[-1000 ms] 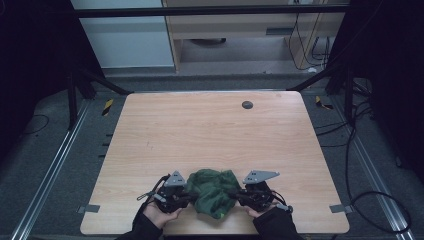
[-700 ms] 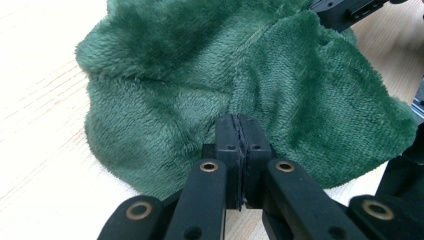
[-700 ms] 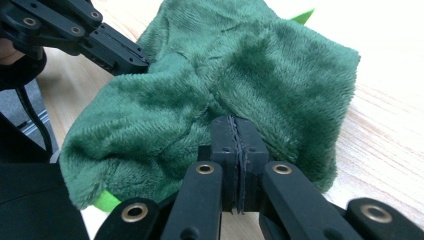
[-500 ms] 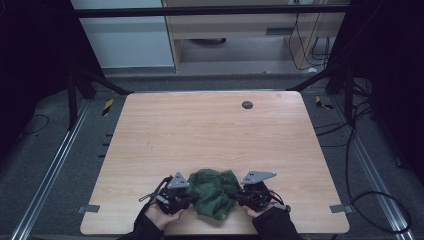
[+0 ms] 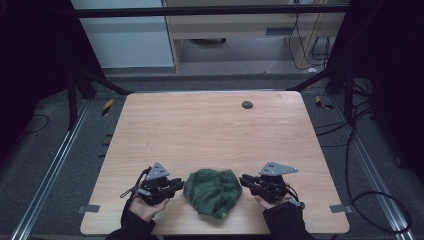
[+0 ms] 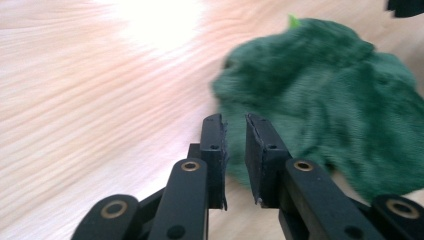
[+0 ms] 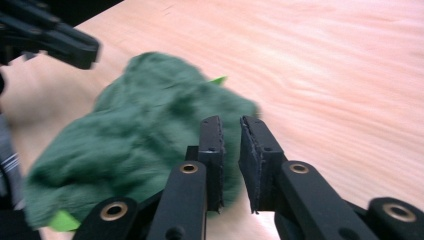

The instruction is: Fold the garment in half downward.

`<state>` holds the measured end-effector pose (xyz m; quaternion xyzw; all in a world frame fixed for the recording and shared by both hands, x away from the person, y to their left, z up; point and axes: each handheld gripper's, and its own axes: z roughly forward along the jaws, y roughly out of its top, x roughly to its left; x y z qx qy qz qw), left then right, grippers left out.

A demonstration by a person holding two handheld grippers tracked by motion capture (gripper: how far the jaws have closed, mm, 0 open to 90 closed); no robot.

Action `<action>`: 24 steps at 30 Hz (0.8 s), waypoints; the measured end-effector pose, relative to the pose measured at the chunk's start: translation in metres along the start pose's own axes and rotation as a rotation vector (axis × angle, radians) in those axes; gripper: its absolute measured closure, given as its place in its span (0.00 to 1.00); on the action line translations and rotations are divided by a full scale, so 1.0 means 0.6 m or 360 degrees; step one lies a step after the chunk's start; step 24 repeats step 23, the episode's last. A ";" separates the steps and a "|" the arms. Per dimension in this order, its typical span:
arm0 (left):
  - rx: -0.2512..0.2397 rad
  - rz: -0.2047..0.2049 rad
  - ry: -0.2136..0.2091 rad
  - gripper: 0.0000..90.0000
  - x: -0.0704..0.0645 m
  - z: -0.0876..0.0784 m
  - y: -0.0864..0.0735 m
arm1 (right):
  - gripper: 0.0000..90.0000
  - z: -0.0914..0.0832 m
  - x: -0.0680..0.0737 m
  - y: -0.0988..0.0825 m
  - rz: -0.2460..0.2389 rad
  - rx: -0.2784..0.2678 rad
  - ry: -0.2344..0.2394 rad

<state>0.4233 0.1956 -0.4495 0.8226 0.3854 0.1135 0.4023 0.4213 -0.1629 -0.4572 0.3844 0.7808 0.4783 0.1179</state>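
Observation:
A crumpled dark green cloth (image 5: 212, 191) lies on the wooden table (image 5: 210, 130) near its front edge, and a bright green tag (image 7: 217, 80) sticks out of it. My left gripper (image 5: 176, 186) sits just left of the cloth and my right gripper (image 5: 245, 180) just right of it, each pointing inward. In the left gripper view the jaws (image 6: 234, 120) stand a narrow gap apart with nothing between them, and the cloth (image 6: 325, 100) lies just beyond. The right gripper's jaws (image 7: 231, 122) stand likewise, close to the cloth (image 7: 150, 125).
A small dark round spot (image 5: 247, 104) marks the far side of the table. Metal rails and cables run along the floor on both sides. The left gripper (image 7: 50, 40) appears at the top left of the right gripper view.
Both grippers have drawn outward from the cloth, which they touched a second ago. The cloth now lies free between them, spread slightly wider.

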 end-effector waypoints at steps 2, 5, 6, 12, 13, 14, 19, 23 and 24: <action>-0.0015 -0.0025 0.0044 0.85 0.012 -0.006 -0.003 | 0.86 -0.004 -0.007 0.000 0.0011 -0.0006 -0.0030; -0.0028 -0.0049 0.0104 0.81 0.028 -0.012 -0.007 | 0.82 -0.014 -0.023 -0.001 0.0036 -0.0019 -0.0101; -0.0031 -0.0053 0.0131 0.77 0.033 -0.014 -0.008 | 0.80 -0.019 -0.033 -0.003 0.0058 -0.0026 -0.0138; -0.0064 -0.0121 0.0257 0.65 0.068 -0.025 -0.020 | 0.69 -0.030 -0.061 -0.010 0.0107 -0.0013 -0.0257; -0.0064 -0.0121 0.0257 0.63 0.068 -0.025 -0.020 | 0.69 -0.030 -0.061 -0.010 0.0107 -0.0013 -0.0257; -0.0070 -0.0128 0.0273 0.63 0.073 -0.026 -0.022 | 0.67 -0.031 -0.065 -0.011 0.0116 -0.0011 -0.0271; -0.0069 -0.0182 0.0364 0.53 0.103 -0.029 -0.033 | 0.53 -0.037 -0.092 -0.021 0.0150 0.0023 -0.0411; -0.0081 -0.0202 0.0403 0.48 0.117 -0.030 -0.037 | 0.45 -0.039 -0.104 -0.025 0.0164 0.0029 -0.0475; -0.0081 -0.0202 0.0403 0.48 0.117 -0.030 -0.037 | 0.45 -0.039 -0.104 -0.025 0.0164 0.0029 -0.0475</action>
